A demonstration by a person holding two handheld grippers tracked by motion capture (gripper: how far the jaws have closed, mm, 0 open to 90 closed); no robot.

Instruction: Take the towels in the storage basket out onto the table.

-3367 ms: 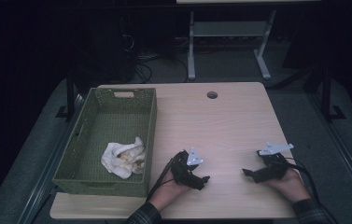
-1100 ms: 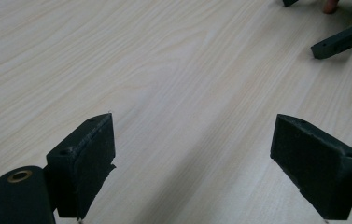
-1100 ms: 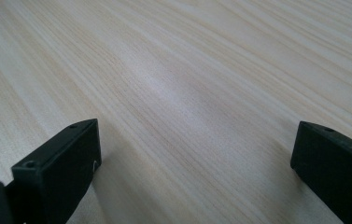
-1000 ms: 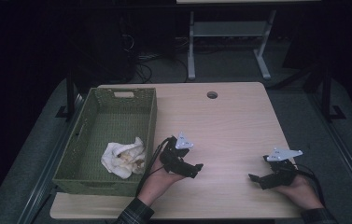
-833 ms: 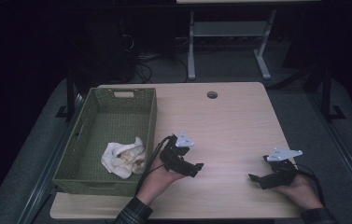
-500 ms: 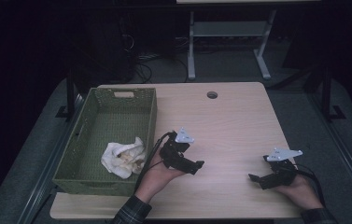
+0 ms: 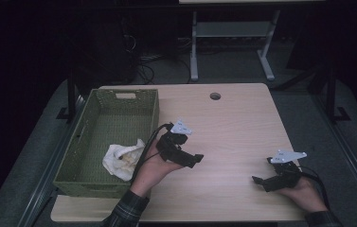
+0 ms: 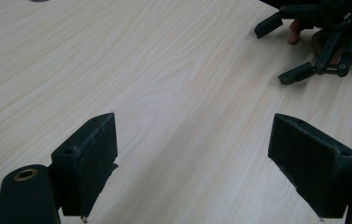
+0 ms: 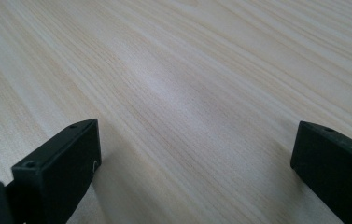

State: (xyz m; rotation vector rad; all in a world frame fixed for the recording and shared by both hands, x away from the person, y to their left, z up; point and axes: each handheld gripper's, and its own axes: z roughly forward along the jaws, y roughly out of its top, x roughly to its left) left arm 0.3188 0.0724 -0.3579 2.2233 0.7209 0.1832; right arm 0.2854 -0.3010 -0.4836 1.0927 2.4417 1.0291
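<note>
Though parked as before near the front edge of the table (image 7: pixel 233 127), keeps the right gripper (image 7: pixel 263 171) spread wide over bare wood, holding nothing. Meanwhile carries the left gripper (image 7: pixel 185 153) a little farther forward, fingers likewise wide apart and empty, pointing across toward the right one. Leaves the crumpled cloth (image 7: pixel 121 161) just beside and behind those left fingers, inside the green basket (image 7: pixel 153 120), untouched. Suggests no grasp begun yet; probably calls for a turn back toward the basket.
</note>
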